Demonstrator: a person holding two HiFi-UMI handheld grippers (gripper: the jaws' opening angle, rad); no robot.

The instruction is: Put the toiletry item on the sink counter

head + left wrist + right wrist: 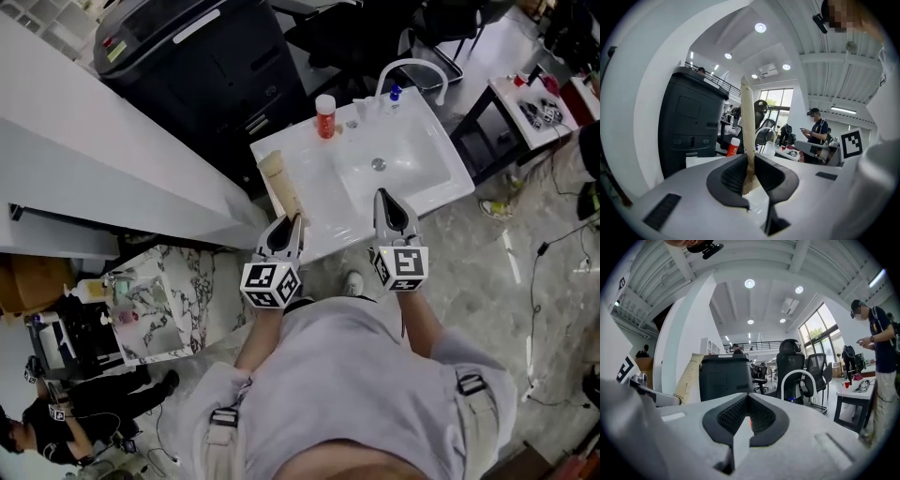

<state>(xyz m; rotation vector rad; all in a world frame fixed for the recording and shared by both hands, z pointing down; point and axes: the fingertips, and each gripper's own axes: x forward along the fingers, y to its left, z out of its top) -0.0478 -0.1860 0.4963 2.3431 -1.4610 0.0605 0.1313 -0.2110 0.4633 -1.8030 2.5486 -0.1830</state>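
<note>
While our left hand-held gripper [752, 165] clamps the beige tube [748, 123] by its end, we're over the counter's [281, 150] left edge.
We see the right hand-held gripper [748, 409] with jaws together, empty.

Person is wearing a pale grey shirt [361, 375] with short sleeves; tan straps [222, 422] with black buckles are running over both shoulders. Left gripper [296, 218] and right gripper [380, 194] are showing grey bodies and black ribbed pads [733, 176], each carrying a black-and-white marker cube [272, 283].
</note>
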